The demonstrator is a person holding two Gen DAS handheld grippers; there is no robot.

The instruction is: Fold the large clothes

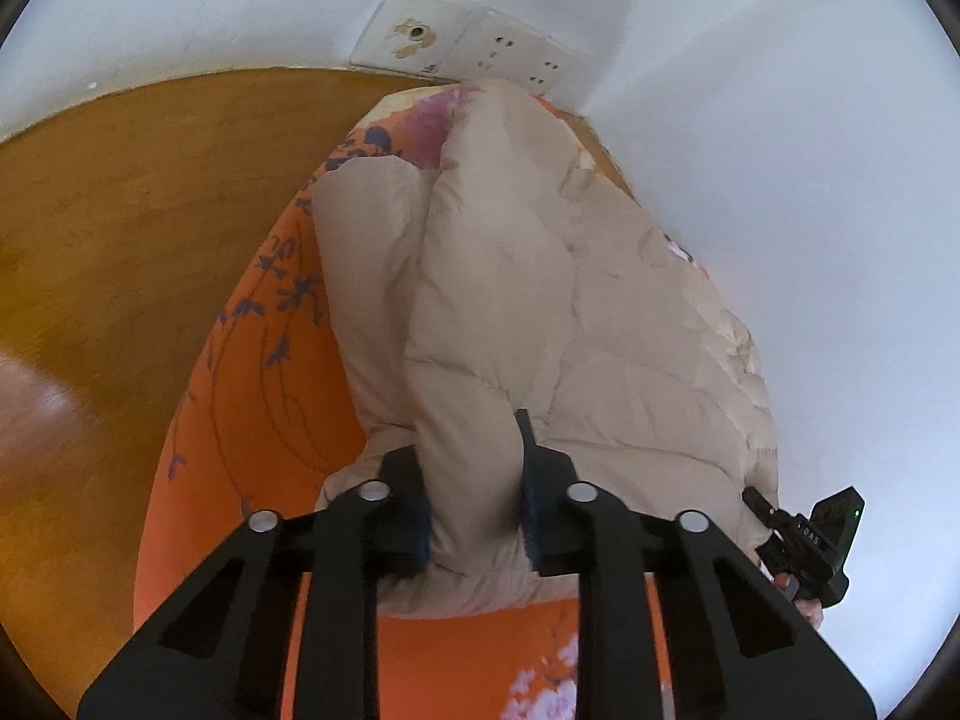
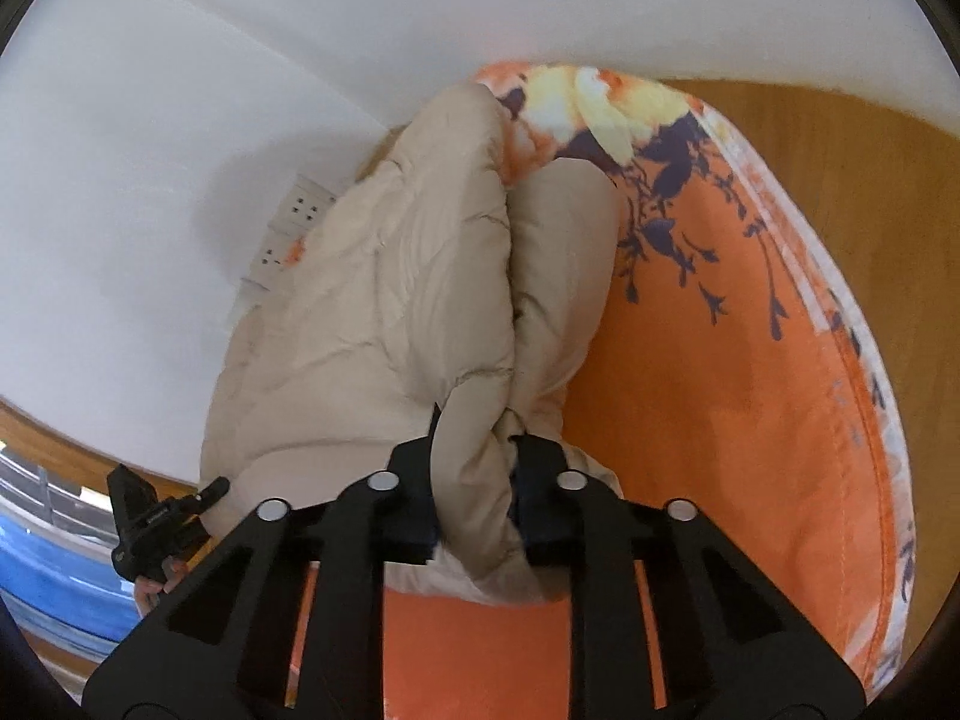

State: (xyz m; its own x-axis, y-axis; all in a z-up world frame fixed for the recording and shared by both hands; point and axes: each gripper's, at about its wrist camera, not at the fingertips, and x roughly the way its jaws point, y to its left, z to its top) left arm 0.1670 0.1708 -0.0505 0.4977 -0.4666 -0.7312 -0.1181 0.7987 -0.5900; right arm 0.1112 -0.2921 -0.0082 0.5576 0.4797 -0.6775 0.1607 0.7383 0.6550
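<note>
Beige quilted puffer jacket (image 1: pixel 528 300) lies in a long bulky heap on an orange floral-print sheet (image 1: pixel 252 408), running straight ahead from both grippers toward the white wall (image 1: pixel 780 120). Fabric is puffy, stitched in horizontal channels, matte, with a deep crease down the middle where two padded sections meet. Near hem is bunched up right at the fingertips. Left gripper (image 1: pixel 474 492) points down at an angle onto the near edge, jaws nearly closed and pinching a thick fold of jacket that bulges up between the blue pads. Right gripper (image 2: pixel 474 498) has the same tilt, jaws likewise narrowed and clamped on a rolled fold of the hem, fabric squeezed between the fingers and spilling below them. The two grippers sit side by side at the same end of the jacket: from the left wrist view the right gripper (image 1: pixel 804 540) shows at lower right, just beside the jacket edge; from the right wrist view the left gripper (image 2: pixel 156 522) shows at lower left, with a bit of hand (image 2: pixel 150 591) under it. Wooden floor (image 1: pixel 120 210) left of the left gripper, wall outlet plates (image 1: pixel 468 42) past the far end of the jacket.
</note>
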